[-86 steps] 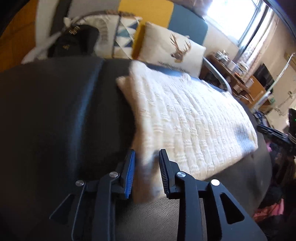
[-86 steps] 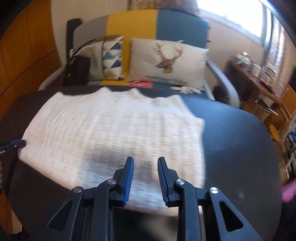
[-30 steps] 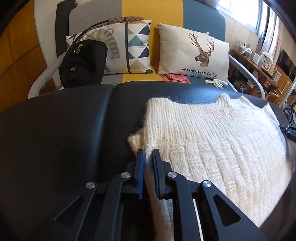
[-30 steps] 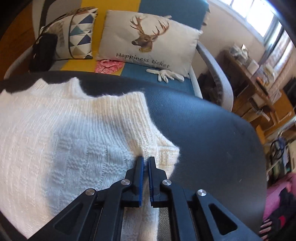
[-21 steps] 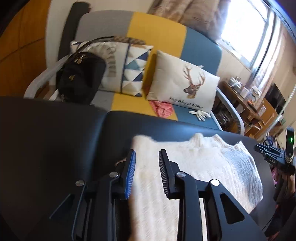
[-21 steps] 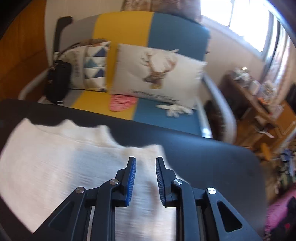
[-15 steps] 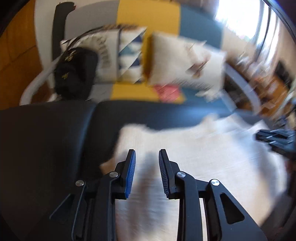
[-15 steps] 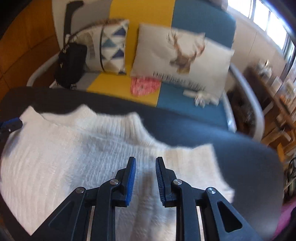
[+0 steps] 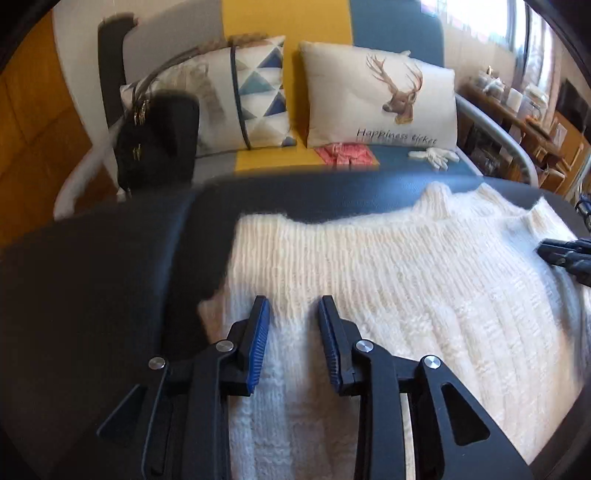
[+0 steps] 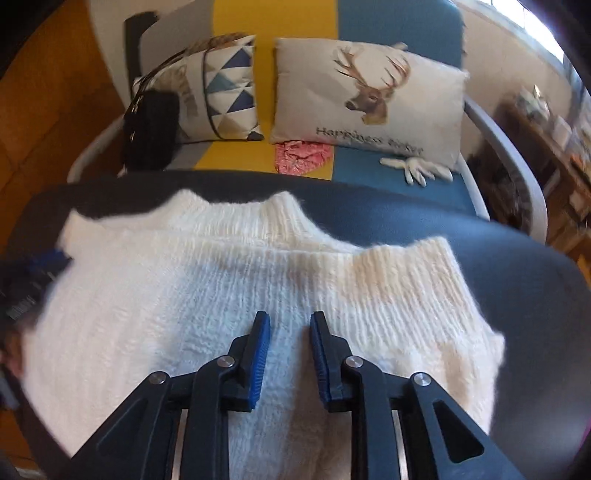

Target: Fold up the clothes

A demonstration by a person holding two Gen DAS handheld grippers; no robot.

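Both hand-held grippers, left [image 9: 292, 308] and right [image 10: 289, 324], now apart, sweater [image 9: 388, 280] released

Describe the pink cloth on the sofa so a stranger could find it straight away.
Look past the dark table with the white sweater to the sofa behind. On its seat, just below the deer pillow, lies the pink cloth. It is the only pink thing there; the white glove beside it is paler.

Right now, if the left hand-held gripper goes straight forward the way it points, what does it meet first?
Most likely the white knitted sweater: the left hand-held gripper is open just over it, on the black table. Its height above the knit is unclear, so it may skim across first.
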